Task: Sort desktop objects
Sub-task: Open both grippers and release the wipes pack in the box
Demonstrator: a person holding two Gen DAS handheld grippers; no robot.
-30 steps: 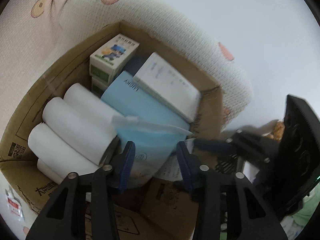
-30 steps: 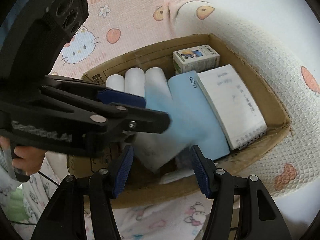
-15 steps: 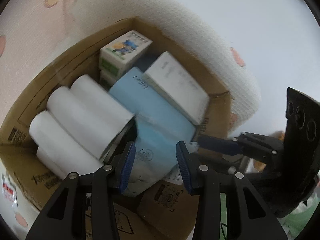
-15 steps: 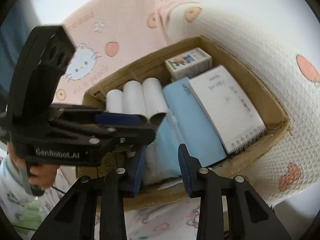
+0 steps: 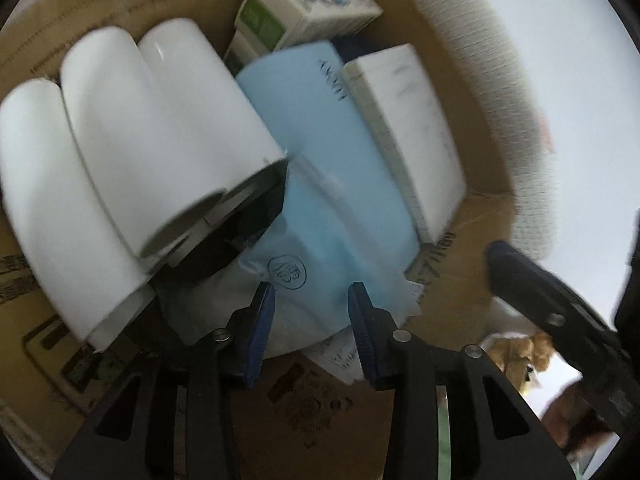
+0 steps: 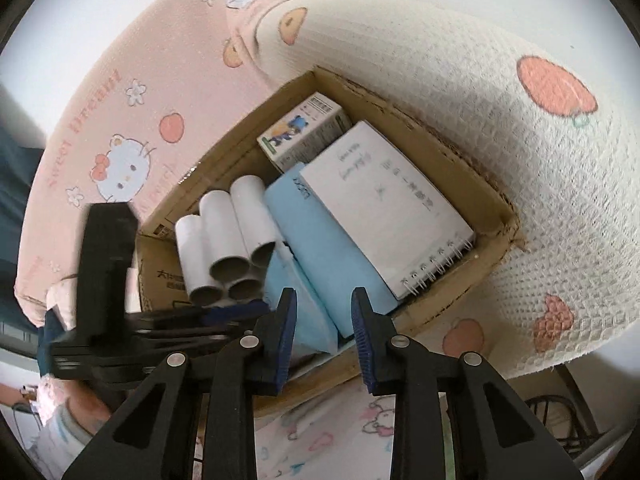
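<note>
Low — left gripper over cardboard box

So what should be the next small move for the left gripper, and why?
Probably draw the left gripper back out of the cardboard box. Its jaws stand open with nothing between them, and the blue mask packet already lies inside, between the white rolls and the blue book.
</note>
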